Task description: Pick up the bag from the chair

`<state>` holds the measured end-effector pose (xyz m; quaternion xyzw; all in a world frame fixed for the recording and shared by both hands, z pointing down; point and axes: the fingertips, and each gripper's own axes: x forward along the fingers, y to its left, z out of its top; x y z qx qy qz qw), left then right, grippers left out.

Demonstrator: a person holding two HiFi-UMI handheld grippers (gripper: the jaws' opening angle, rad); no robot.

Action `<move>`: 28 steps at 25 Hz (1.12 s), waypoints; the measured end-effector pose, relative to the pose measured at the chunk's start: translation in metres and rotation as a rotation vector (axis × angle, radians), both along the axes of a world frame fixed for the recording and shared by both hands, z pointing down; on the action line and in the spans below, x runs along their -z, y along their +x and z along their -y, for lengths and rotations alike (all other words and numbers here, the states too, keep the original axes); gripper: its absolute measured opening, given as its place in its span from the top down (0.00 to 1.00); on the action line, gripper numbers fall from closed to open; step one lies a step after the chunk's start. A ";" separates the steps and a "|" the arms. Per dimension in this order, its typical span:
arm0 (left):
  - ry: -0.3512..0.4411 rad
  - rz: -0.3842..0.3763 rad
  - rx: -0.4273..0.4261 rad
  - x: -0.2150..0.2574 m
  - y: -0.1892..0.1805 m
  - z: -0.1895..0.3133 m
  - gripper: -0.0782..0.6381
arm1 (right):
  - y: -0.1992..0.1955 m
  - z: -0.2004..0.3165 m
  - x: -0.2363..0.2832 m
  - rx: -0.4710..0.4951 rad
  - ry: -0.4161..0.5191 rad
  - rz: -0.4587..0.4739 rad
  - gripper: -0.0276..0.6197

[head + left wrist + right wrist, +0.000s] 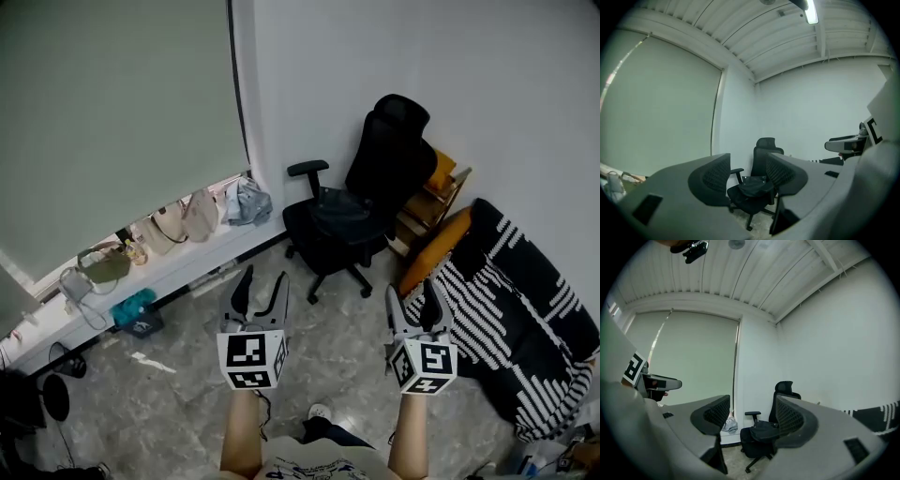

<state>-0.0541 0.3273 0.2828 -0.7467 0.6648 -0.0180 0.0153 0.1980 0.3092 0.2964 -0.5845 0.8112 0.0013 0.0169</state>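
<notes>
we held the left claw [263,281] and the right claw [412,294] side by side above the grey floor [187,375], each with its jaws apart and gripping nothing. the black bag [339,212] lay slumped on the seat of the black chair [384,150], ahead of both claws and well apart from them. in the left gripper view it showed through the gap between the open jaws, and in the right gripper view it sat in the gap too, close against the right jaw. the chair stood by the white wall [450,66], one armrest [309,169] on the side nearer the left claw. ahead and to the left of the left claw, a row of pale bags [187,216] sat on a low white ledge [178,272] under a drawn blind [112,112]. to the right of the right claw lay a black-and-white striped blanket [525,300], with an orange cushion [433,246] between it and the chair.
</notes>
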 end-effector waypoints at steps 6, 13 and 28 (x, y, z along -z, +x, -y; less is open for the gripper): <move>-0.017 -0.003 0.018 -0.007 0.007 0.075 0.57 | 0.010 0.080 -0.007 0.008 -0.016 -0.001 0.48; -0.052 0.010 0.034 -0.023 0.010 0.151 0.57 | 0.016 0.160 -0.023 0.018 -0.048 0.011 0.48; -0.073 0.001 -0.009 -0.039 -0.025 0.428 0.57 | -0.023 0.420 -0.035 -0.019 -0.065 -0.002 0.48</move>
